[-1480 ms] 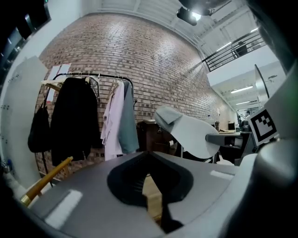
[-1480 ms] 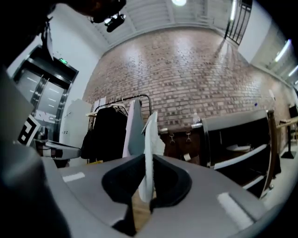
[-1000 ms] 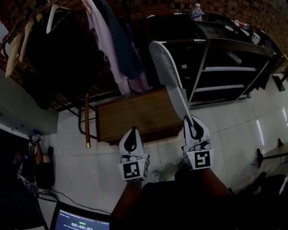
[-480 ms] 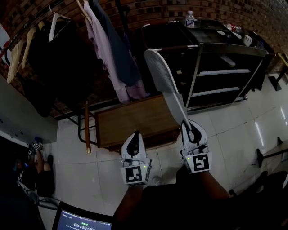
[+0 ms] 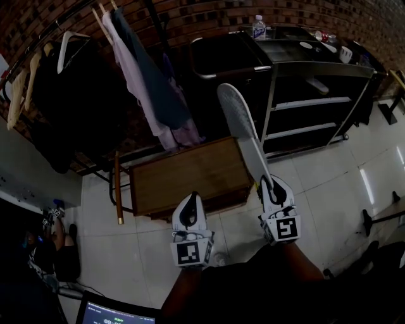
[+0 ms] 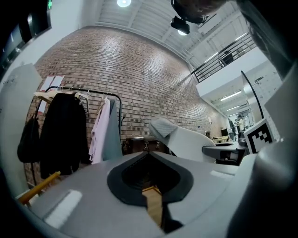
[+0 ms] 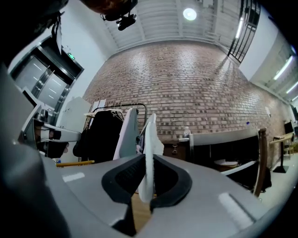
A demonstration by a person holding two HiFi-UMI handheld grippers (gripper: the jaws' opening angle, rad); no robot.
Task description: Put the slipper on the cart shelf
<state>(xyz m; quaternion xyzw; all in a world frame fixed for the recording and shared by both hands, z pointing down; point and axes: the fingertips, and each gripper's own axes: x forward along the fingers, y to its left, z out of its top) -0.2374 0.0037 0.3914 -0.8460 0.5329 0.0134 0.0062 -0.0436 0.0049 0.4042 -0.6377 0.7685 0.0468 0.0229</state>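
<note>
**Currently: slipper clamped in right gripper, not on the cart**

Presently both grippers point level, side by side above the tiled floor (image 5: 329, 171).

1. Left gripper (image 5: 192, 197): the jaws are closed tip to tip, and nothing sits between them in the left gripper view.
2. Right gripper (image 5: 267, 182): the jaws are clamped on one end of the white slipper (image 5: 243, 126). In the right gripper view the slipper (image 7: 150, 139) stands edge-on between the dark pads (image 7: 125, 179).
3. Slipper position: it extends from the right gripper up and away, in the air. In the head view its free end lies over the dark gap between the bench and the cart. It rests on no shelf.
4. Wooden bench (image 5: 190, 174): it stands just beyond the grippers, low on the floor.
5. Clothes rail: dark, pink and blue-grey garments (image 5: 136, 82) hang behind the bench, to the left.
6. Cart (image 5: 311, 101): the black shelved cart stands beyond the slipper, to the right. A water bottle (image 5: 258, 28) stands upright on its top.
7. A brick wall (image 5: 209, 16) closes the scene behind.
</note>
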